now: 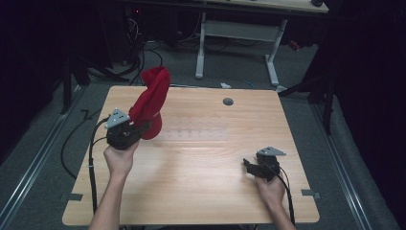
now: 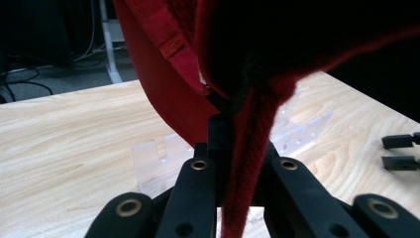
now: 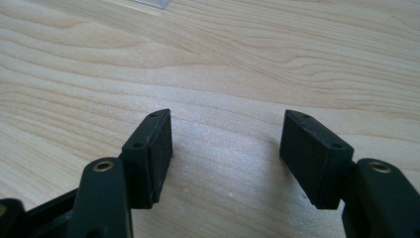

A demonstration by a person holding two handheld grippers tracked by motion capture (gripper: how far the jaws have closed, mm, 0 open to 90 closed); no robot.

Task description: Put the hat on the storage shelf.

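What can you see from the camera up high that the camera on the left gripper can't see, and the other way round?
The high view alone takes in the whole wooden table, both of the person's hands, the left gripper lifting the red cloth into the air, a small dark disc and the white desk legs behind. The left gripper view alone shows, up close, its jaws pinched shut on a fold of the cloth, plus a small red tag. Both share the cloth, the tabletop, the clear plastic piece and the open right gripper.
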